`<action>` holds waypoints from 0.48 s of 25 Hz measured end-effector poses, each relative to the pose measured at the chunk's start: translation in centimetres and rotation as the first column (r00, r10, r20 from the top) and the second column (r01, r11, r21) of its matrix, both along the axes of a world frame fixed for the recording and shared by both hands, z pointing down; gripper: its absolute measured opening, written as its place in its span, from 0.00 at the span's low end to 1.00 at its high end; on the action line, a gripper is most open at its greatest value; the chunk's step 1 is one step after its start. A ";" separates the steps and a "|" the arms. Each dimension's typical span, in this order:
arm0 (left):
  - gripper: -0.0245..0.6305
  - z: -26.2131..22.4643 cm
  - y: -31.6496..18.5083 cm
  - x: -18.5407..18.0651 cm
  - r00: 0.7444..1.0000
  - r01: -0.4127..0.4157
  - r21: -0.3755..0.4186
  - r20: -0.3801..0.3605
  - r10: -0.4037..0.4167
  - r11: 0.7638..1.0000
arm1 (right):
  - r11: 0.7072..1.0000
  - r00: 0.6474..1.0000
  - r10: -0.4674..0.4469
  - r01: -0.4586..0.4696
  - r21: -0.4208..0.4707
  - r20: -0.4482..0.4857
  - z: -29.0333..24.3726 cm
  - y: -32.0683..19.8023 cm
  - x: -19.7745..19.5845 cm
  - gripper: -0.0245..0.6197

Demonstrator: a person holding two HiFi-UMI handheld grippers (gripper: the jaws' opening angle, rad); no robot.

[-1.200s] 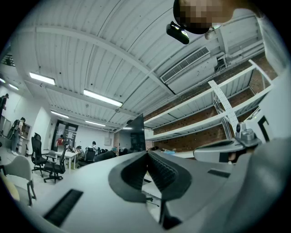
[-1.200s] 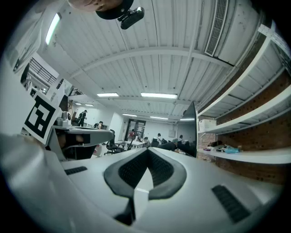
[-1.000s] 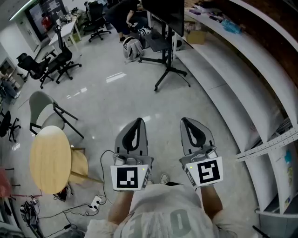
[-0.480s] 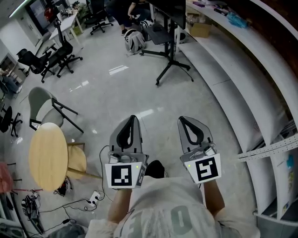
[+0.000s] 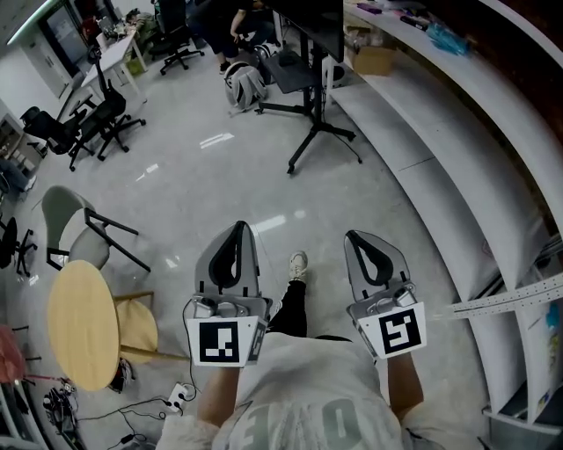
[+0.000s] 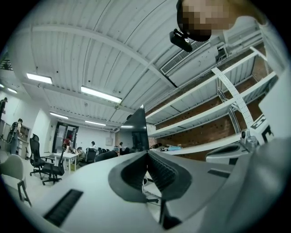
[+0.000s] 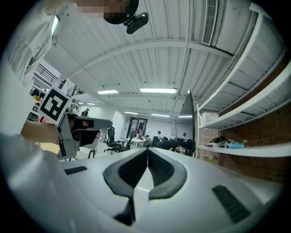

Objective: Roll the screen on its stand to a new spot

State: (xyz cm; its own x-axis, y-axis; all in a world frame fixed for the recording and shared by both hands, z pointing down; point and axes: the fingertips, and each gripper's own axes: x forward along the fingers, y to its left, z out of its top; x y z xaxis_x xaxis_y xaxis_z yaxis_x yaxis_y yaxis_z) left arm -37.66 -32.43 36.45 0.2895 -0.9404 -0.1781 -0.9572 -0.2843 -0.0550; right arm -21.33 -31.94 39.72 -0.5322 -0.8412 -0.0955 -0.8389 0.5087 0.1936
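Left tool (image 5: 239,226) and right tool (image 5: 356,235) are both pressed together, empty. The screen (image 5: 308,22) at twelve o'clock looks top-heavy; take its stiff stand pole (image 5: 324,83) mid-height.

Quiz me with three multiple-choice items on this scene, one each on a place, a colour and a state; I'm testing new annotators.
1. Where is the screen on its stand?
A. Far ahead, beside the white shelves
B. On top of a shelf
C. Behind the person

2. What colour is the top of the round table?
A. Black
B. Light wood
C. Red

3. How are the left gripper and the right gripper?
A. Both open
B. Both shut on the stand
C. Both shut, empty

Answers:
1. A: the head view shows it far ahead by the shelves.
2. B: the top is pale wood.
3. C: each gripper view shows the jaws together with nothing between them.
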 end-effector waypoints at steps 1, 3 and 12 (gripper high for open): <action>0.06 0.5 -1.4 0.0 1.000 0.000 0.009 0.003 0.000 1.000 | 1.000 1.000 0.005 -0.005 0.014 0.005 0.4 -1.4 0.2 0.07; 0.06 1.5 -5.0 0.0 1.000 0.000 0.009 -0.009 0.000 1.000 | 0.999 1.000 0.020 -0.020 0.028 0.009 1.1 -4.8 0.5 0.07; 0.06 -2.8 -26.4 0.9 0.997 -0.065 0.017 -0.046 0.065 0.998 | 0.995 0.997 0.082 -0.082 0.052 0.003 -4.2 -24.9 0.2 0.07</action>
State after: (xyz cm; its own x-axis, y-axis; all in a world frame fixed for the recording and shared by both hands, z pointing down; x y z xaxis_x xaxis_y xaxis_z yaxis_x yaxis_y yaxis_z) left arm -36.79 -58.87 33.67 0.3410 -0.9170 -0.2068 -0.9383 -0.3454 -0.0157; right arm -21.08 -56.82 35.56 -0.4613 -0.8760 -0.1407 -0.8776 0.4272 0.2177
